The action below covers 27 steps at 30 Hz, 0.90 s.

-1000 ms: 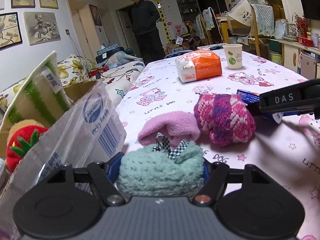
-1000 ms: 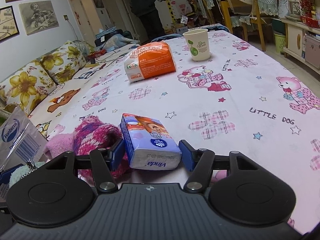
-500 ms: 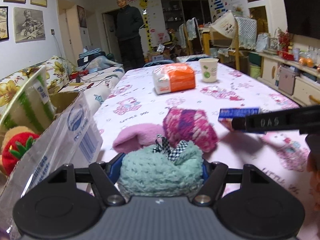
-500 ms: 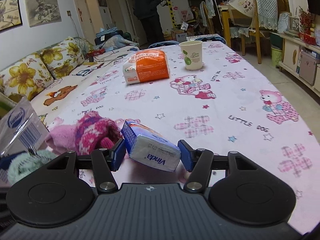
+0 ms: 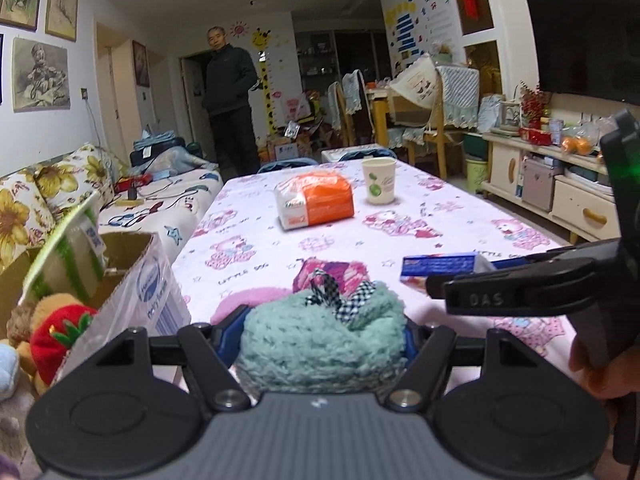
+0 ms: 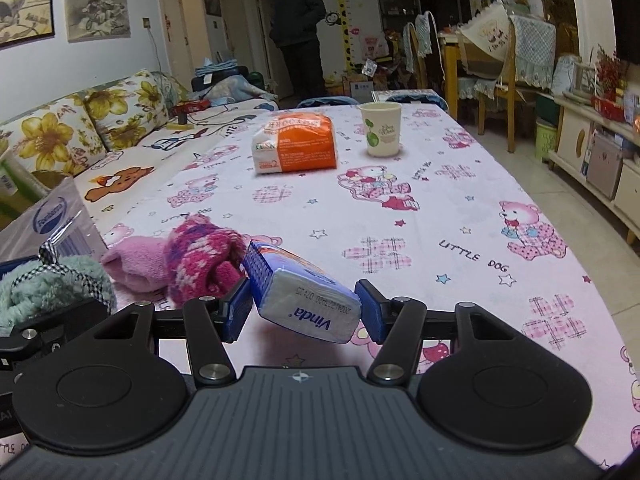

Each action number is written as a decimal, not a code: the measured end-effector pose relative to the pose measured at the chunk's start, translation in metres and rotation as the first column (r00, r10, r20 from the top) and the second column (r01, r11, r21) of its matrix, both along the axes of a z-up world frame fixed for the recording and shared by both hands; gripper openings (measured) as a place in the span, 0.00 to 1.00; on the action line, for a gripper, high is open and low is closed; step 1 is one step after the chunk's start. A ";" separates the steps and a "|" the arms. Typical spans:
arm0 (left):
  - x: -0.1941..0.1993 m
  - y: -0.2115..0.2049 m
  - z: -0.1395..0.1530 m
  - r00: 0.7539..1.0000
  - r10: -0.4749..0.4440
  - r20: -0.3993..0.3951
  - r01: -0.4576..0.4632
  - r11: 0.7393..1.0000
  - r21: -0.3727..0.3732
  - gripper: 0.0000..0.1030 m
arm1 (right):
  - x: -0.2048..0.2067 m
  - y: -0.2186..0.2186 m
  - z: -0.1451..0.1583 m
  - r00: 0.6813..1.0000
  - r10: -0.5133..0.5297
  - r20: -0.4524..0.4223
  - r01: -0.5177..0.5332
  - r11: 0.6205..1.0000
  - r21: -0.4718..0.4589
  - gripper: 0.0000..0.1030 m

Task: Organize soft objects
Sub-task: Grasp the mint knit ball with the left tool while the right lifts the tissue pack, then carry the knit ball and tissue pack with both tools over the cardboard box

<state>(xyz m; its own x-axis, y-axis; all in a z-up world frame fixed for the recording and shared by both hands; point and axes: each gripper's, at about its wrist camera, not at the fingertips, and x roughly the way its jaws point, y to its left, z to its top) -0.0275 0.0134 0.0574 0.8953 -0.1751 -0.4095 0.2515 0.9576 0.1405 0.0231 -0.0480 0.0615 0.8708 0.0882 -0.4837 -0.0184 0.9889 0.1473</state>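
Worktop (image 6: 460, 216) room: bare cloth ahead and right.
Box (image 5: 132, 276) at left edge: plush toys (image 5: 52, 332) inside.
My left fingers (image 5: 320, 340): clamped on teal knit bundle (image 5: 320, 336).
My right fingers (image 6: 304, 308): clamped on tilted tissue pack (image 6: 304, 300), clear of the cloth.

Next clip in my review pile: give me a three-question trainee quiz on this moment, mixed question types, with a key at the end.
1. True or false: the left gripper is shut on the teal knitted item.
2. Multiple choice: what does the right gripper hold? A) the paper cup B) the blue tissue pack C) the orange-and-white package
3. Fill in: the pink sock and the magenta knitted item lie on the ____, not in the cardboard box.

Key
1. True: both pads press into it.
2. B: the blue tissue pack sits tilted between the pads, clear of the tablecloth. The paper cup and the orange-and-white package stand farther back.
3. tablecloth
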 end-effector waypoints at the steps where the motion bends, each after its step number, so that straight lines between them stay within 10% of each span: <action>1: -0.002 -0.001 0.001 1.000 -0.003 0.004 0.003 1.000 0.001 0.68 | 0.000 0.001 0.001 1.000 -0.001 0.005 0.001 1.000 -0.004 0.69; 27: -0.038 0.026 0.036 0.991 -0.028 0.128 0.040 0.995 -0.093 0.69 | -0.021 0.025 0.010 0.999 -0.005 0.041 0.003 0.999 0.049 0.69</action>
<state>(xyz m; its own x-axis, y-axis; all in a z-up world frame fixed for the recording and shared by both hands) -0.0654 0.0393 0.0933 0.9317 -0.2393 -0.2731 0.2703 0.9593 0.0815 0.0025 -0.0233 0.0716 0.8903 0.1073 -0.4426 -0.0213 0.9806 0.1948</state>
